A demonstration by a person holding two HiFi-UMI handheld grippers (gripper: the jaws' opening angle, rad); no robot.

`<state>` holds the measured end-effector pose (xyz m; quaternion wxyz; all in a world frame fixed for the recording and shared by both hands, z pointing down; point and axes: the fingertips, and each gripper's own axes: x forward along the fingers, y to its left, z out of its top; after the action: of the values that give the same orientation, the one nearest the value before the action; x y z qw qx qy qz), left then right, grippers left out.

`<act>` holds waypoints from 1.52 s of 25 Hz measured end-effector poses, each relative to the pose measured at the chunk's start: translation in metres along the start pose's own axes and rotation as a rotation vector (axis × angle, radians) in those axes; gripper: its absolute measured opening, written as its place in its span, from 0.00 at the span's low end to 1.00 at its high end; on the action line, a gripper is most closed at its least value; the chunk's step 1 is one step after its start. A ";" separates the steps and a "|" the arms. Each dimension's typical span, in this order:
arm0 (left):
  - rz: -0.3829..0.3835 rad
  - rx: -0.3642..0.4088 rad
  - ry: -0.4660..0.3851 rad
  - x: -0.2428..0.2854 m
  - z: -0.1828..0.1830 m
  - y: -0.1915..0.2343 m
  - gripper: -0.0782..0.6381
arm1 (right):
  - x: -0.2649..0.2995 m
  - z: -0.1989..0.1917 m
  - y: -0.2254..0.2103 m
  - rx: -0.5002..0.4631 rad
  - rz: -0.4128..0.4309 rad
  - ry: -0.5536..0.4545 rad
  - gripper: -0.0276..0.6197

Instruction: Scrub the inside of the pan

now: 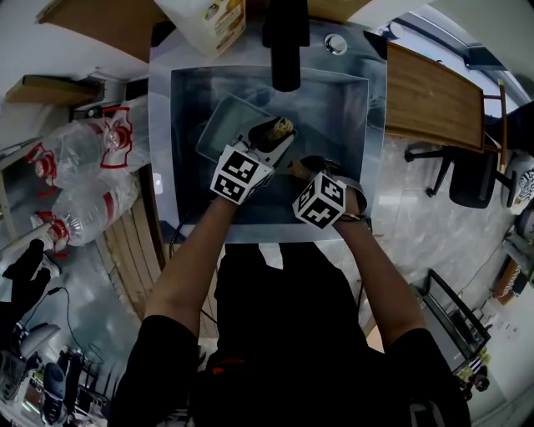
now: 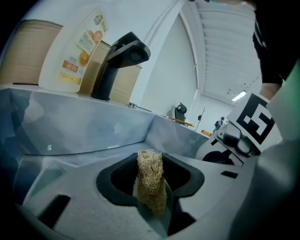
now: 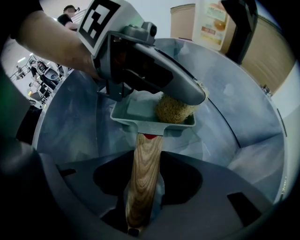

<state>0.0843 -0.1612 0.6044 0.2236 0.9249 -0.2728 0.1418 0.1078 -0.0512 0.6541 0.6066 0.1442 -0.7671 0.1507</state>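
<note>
A small grey rectangular pan (image 1: 222, 125) is held over the steel sink (image 1: 350, 125). Its wooden handle (image 3: 144, 173) runs between the jaws of my right gripper (image 3: 143, 190), which is shut on it. In the right gripper view the pan (image 3: 136, 110) sits straight ahead, tilted slightly. My left gripper (image 2: 151, 187) is shut on a tan loofah scrubber (image 2: 151, 180). The scrubber (image 3: 176, 108) rests inside the pan at its right end, under the left gripper (image 3: 154, 75). In the head view both grippers meet over the sink, the left gripper (image 1: 279, 133) over the pan.
A black faucet (image 1: 285, 46) overhangs the sink's back edge, with a dish soap bottle (image 1: 213, 21) to its left. Water bottles (image 1: 92, 142) lie left of the sink. A wooden table (image 1: 434, 96) and a chair (image 1: 471, 171) stand to the right.
</note>
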 end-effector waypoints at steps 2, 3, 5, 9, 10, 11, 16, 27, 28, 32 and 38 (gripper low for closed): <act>-0.001 0.005 -0.004 0.001 0.002 -0.001 0.33 | 0.000 0.000 0.000 0.000 0.000 0.000 0.31; -0.004 0.009 -0.001 0.002 0.001 -0.002 0.33 | 0.000 0.000 -0.001 0.000 0.000 0.001 0.31; -0.008 0.014 0.010 0.001 -0.002 -0.003 0.33 | -0.001 -0.001 -0.001 0.000 0.000 0.001 0.31; 0.030 0.009 -0.003 -0.005 0.005 0.007 0.33 | 0.000 -0.001 0.000 0.002 0.000 0.002 0.31; 0.046 0.005 -0.009 -0.008 0.007 0.012 0.33 | 0.000 -0.001 -0.001 0.004 0.001 0.002 0.31; 0.060 0.000 -0.012 -0.011 0.008 0.017 0.33 | 0.000 -0.001 -0.001 0.005 0.001 0.002 0.31; 0.114 -0.011 -0.010 -0.028 0.005 0.044 0.33 | 0.000 -0.001 -0.001 0.008 0.003 0.003 0.31; 0.197 -0.018 0.000 -0.048 0.005 0.081 0.33 | 0.000 0.000 0.000 0.012 0.002 0.012 0.31; 0.202 -0.024 -0.001 -0.048 0.004 0.082 0.33 | 0.000 0.000 0.000 0.013 0.002 0.013 0.31; 0.203 -0.028 0.009 -0.051 0.004 0.080 0.33 | 0.001 0.000 0.000 0.015 0.000 0.015 0.31; 0.102 0.019 0.019 -0.045 0.011 0.030 0.33 | 0.000 0.000 0.000 0.014 -0.001 0.013 0.31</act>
<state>0.0328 -0.1692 0.5881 0.2100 0.9105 -0.3162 0.1642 0.1077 -0.0509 0.6545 0.6106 0.1478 -0.7620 0.1570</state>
